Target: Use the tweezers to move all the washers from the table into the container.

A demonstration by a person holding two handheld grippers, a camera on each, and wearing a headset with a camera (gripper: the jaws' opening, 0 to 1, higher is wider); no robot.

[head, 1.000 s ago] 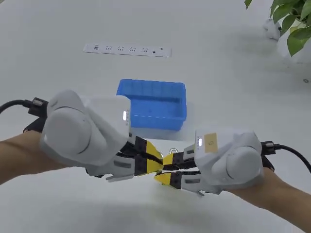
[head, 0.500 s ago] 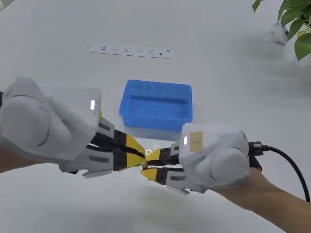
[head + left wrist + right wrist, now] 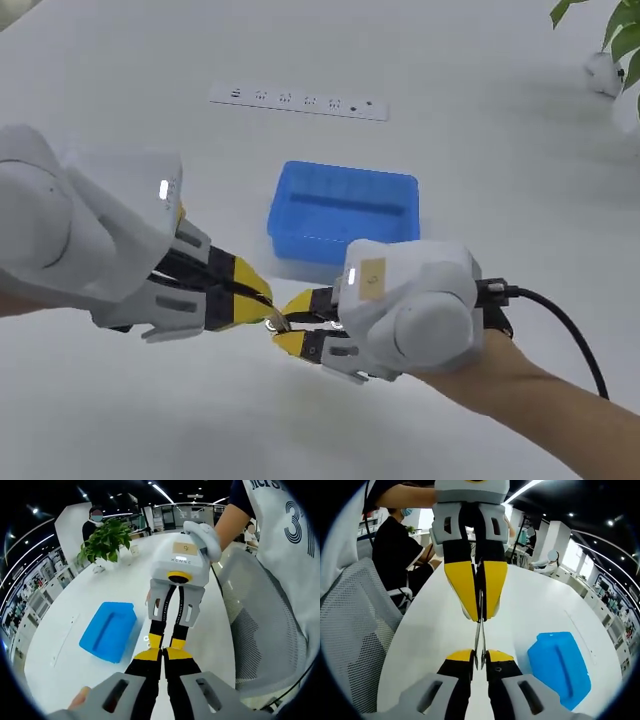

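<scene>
My left gripper (image 3: 262, 303) and right gripper (image 3: 290, 325) meet tip to tip in front of the blue container (image 3: 345, 208). The thin metal tweezers (image 3: 479, 630) run between them. One end sits between the right gripper's (image 3: 480, 657) yellow jaws. The other end goes into the left gripper's closed jaws above. In the left gripper view my left gripper (image 3: 162, 654) is shut and faces the right gripper head on. Small pale washers (image 3: 146, 639) lie on the table beside the blue container (image 3: 107, 629).
A white power strip (image 3: 298, 101) lies beyond the container. A potted plant (image 3: 610, 35) stands at the far right corner. The white table (image 3: 480, 150) stretches wide around the container. A mesh chair (image 3: 260, 625) and seated people are behind the table's edge.
The head camera has panned, so the container sits further right in the picture. Both grippers stay tip to tip and have drifted left; the right gripper now covers the washers that were visible beside the jaws.
</scene>
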